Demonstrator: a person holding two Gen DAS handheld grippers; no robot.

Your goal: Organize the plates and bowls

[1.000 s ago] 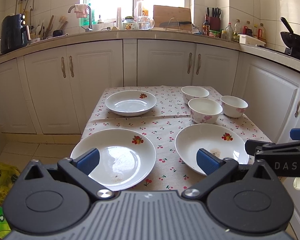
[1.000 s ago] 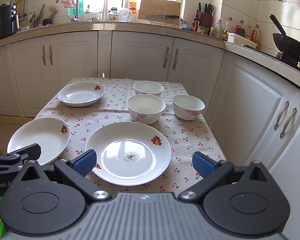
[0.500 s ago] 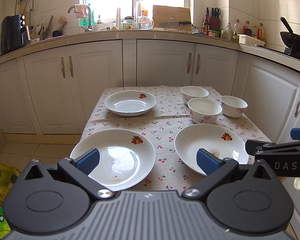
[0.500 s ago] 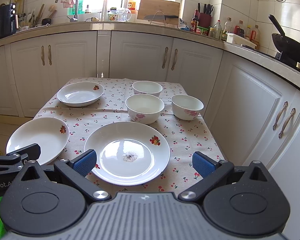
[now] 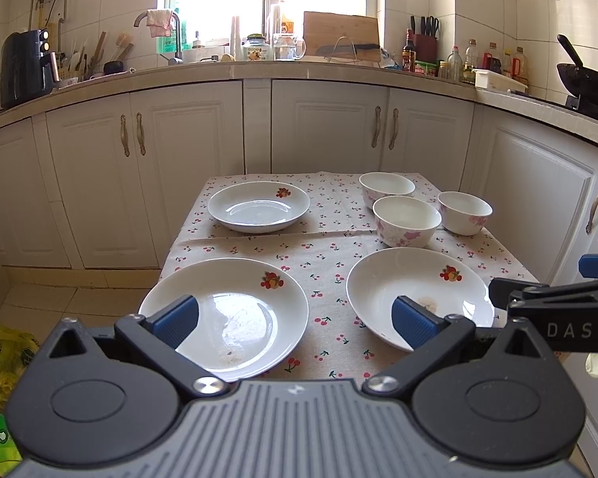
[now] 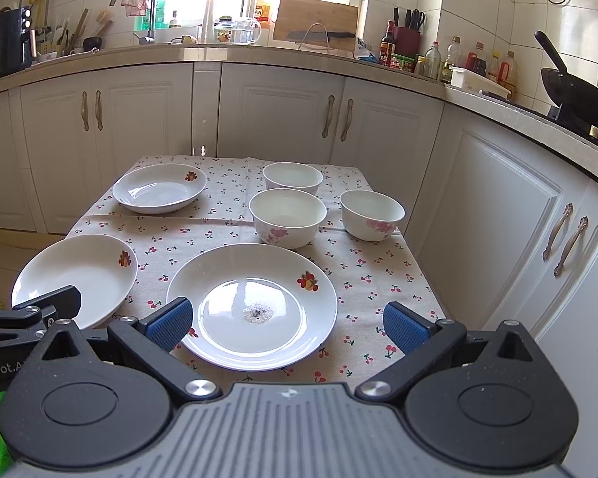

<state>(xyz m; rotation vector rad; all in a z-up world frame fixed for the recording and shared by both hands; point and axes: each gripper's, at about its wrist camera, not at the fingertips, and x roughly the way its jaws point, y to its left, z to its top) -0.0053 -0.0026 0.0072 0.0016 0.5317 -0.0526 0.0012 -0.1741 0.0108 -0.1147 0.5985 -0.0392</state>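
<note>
Both grippers (image 5: 295, 316) (image 6: 287, 324) wide, above plates (image 6: 255, 306).

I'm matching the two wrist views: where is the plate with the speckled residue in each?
Left wrist: plate with residue, lower right, behind the left gripper right finger.
Right wrist: same plate, lower centre, ahead of the right gripper.
Shared landmark: nearest floral bowl just behind it.

White plates (image 6: 251, 302) each carry a red-and-orange fruit motif at two o'clock on the rim; white bowls (image 6: 287, 219) show pink blossoms — the beige tablecloth (image 6: 362, 271) is scattered with red cherries.
</note>
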